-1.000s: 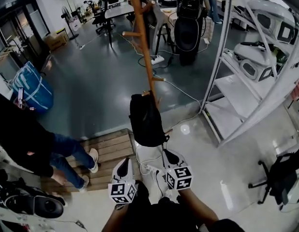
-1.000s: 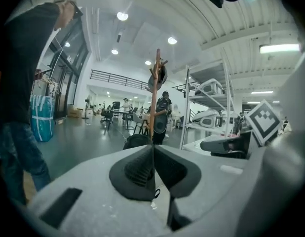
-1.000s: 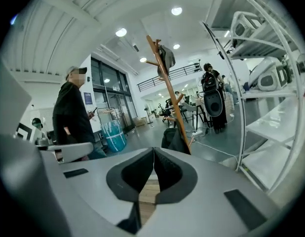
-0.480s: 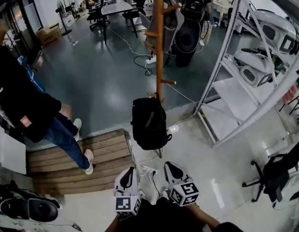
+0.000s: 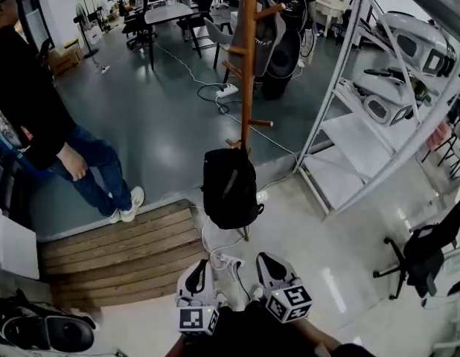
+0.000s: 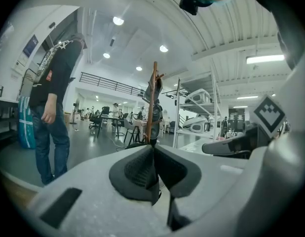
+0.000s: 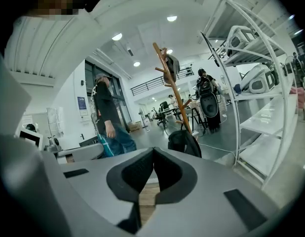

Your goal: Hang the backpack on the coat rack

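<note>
While backpack hangs on rack, left hand-held gripper, right hand-held gripper clenched empty, apart from it

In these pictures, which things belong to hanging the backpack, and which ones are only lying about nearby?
For the job: backpack, low on the coat rack; left tool and right tool, both shut, empty.

Just lying about: wooden platform; white power strip; metal shelving; black office chair; a person standing by.

Black backpack (brown coat rack).
</note>
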